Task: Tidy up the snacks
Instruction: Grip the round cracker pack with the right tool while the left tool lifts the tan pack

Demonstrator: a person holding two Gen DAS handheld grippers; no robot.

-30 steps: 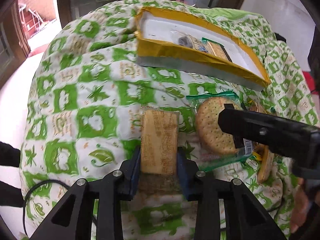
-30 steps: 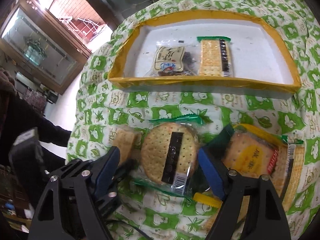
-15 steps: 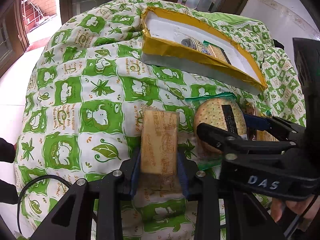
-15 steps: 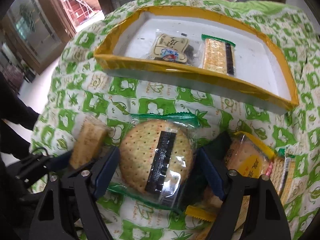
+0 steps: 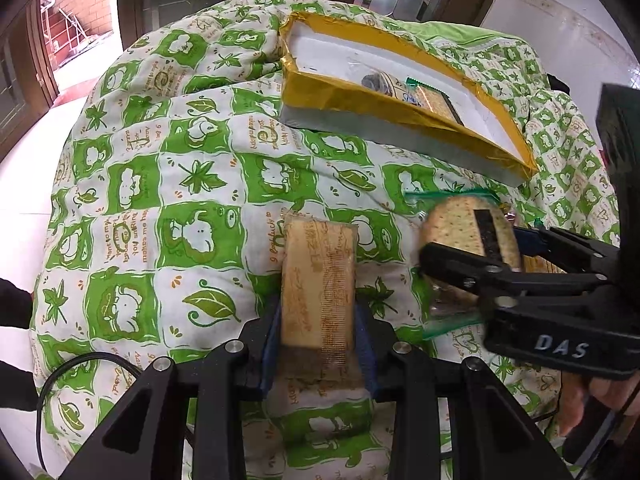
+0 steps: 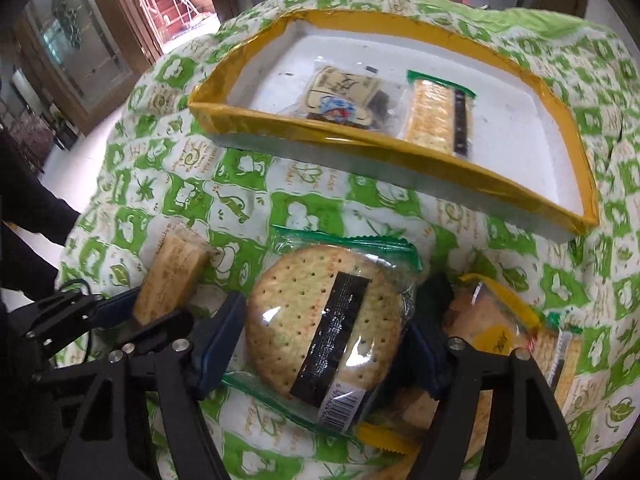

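The round cracker pack lay at lower centre on the quilt, between the closing right tool. The left tool gripped a wafer bar. Slick wrapper might slip short of the yellow-rimmed tray.

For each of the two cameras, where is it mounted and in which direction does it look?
Left wrist: on the left gripper, looking steeply down at the wafer pack it grips; the right gripper and fingers of a hand show.
Right wrist: on the right gripper, looking steeply down, jaws closing around the round cracker pack; left gripper and a dark sleeve show.
Shared: both packs, the tray and the green cloth.
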